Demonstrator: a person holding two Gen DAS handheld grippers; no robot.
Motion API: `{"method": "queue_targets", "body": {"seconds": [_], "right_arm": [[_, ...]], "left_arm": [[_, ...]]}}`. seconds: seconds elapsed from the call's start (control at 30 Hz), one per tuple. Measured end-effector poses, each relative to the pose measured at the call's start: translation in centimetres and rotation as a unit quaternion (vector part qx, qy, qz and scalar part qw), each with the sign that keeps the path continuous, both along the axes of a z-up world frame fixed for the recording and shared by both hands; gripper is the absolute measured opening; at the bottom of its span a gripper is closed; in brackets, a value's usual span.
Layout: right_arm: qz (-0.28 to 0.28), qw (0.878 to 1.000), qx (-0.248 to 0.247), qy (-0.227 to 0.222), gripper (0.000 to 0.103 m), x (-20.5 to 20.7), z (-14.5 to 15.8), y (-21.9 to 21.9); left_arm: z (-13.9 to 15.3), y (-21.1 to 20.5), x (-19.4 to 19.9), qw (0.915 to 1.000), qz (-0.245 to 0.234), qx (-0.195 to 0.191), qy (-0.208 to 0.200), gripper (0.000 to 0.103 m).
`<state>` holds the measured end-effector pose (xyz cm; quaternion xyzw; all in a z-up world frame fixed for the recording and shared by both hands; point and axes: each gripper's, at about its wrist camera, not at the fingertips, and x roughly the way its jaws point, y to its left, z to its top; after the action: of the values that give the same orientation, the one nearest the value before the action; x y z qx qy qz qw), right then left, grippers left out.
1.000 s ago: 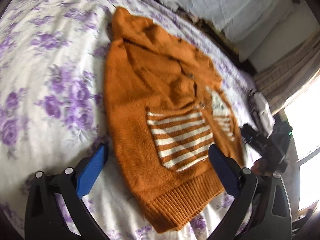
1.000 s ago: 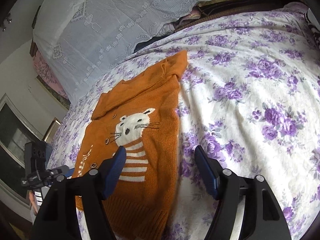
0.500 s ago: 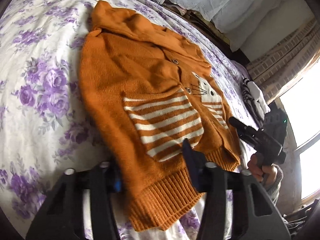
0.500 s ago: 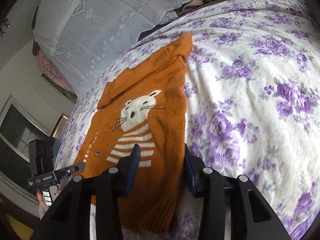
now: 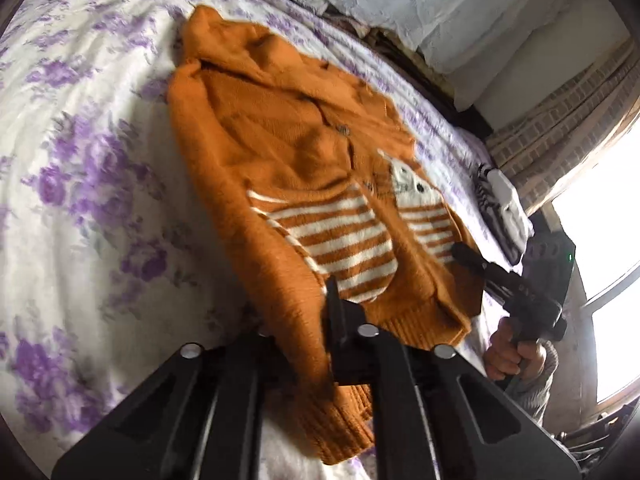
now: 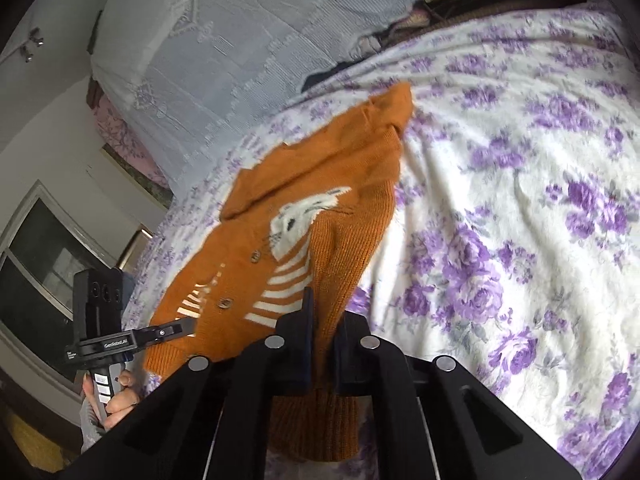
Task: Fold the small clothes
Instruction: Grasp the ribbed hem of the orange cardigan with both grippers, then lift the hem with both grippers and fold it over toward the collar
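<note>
We see the orange knit cardigan point(image 5: 280, 168), white cat and stripes on its front, pinched at its ribbed hem by our just-closed left tongs point(image 5: 316, 344) and right tongs point(image 6: 322, 344).

Both jaws have just been closing: left gripper point(image 5: 316, 320) and right gripper point(image 6: 320, 332) each pinch the sweater point(image 5: 280, 168) hem, pointing toward 12 o'clock.

Purple-flowered bedspread point(image 6: 520, 208), white lace cloth point(image 6: 248, 40), striped item point(image 5: 498, 208), window point(image 5: 600, 220)

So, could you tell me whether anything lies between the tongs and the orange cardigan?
Nothing visible does: the left tongs and right tongs have just closed on the hem of the orange cardigan.
</note>
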<state>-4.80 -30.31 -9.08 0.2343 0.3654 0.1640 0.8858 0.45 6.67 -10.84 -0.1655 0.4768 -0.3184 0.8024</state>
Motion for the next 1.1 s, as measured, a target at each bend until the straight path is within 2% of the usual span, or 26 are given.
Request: {"method": "queue_targets", "body": {"seconds": [0.17,0.23,0.27,0.3,0.37,0.4,0.47,0.5,0.57,0.6,0.63,0.77,1.1], "right_arm": [[0.009,1.0,0.015,-0.012,0.007,-1.7,0.5,0.0],[0.007,1.0,0.02,0.007,0.007,-1.7,0.0,-0.2],[0.008,0.999,0.027,0.02,0.008,-1.5,-0.4,-0.4],[0.013,0.998,0.037,0.042,0.009,-1.1,-1.0,-0.6],[0.013,0.997,0.037,0.067,0.019,-0.7,-1.7,-0.5],[0.017,0.997,0.037,0.07,0.021,-0.7,-1.9,-0.3],[0.025,0.998,0.021,0.06,0.027,-0.9,-1.5,0.3],[0.027,0.998,0.016,0.057,0.027,-1.1,-1.5,0.5],[0.025,0.998,0.019,0.053,0.01,-1.3,-1.5,0.4],[0.025,0.998,0.025,0.05,0.01,-1.3,-1.5,0.2],[0.023,0.998,0.029,0.042,0.009,-1.6,-1.3,0.1],[0.027,0.999,0.029,0.017,0.009,-2.0,0.2,0.1],[0.044,0.998,0.053,0.012,0.009,0.6,3.5,-0.2]], "left_arm": [[1.6,1.4,-1.2,0.9997,0.002,-0.009,-0.024,0.006],[1.1,1.8,-1.4,0.9999,0.003,-0.002,-0.014,0.006],[0.4,2.0,-1.2,1.0,0.004,0.001,0.004,0.006],[-0.4,2.1,-0.8,0.9998,0.004,0.0,0.022,0.006],[-1.4,2.3,-0.2,0.9986,0.003,-0.012,0.051,0.008],[-1.5,2.2,-0.2,0.9985,0.003,-0.013,0.052,0.008],[-1.5,2.1,-0.3,0.9986,0.0,-0.013,0.052,0.015],[-1.6,2.0,-0.3,0.9986,-0.002,-0.013,0.052,0.016],[-1.5,1.6,-0.5,0.9989,-0.004,-0.005,0.047,0.015],[-1.4,1.5,-0.5,0.999,-0.006,-0.004,0.045,0.014],[-1.3,1.5,-0.5,0.999,-0.007,-0.005,0.044,0.006],[0.1,1.6,-0.4,0.9995,-0.01,-0.007,0.029,0.005],[3.8,0.9,1.6,0.9997,-0.011,0.022,-0.007,0.005]]}}
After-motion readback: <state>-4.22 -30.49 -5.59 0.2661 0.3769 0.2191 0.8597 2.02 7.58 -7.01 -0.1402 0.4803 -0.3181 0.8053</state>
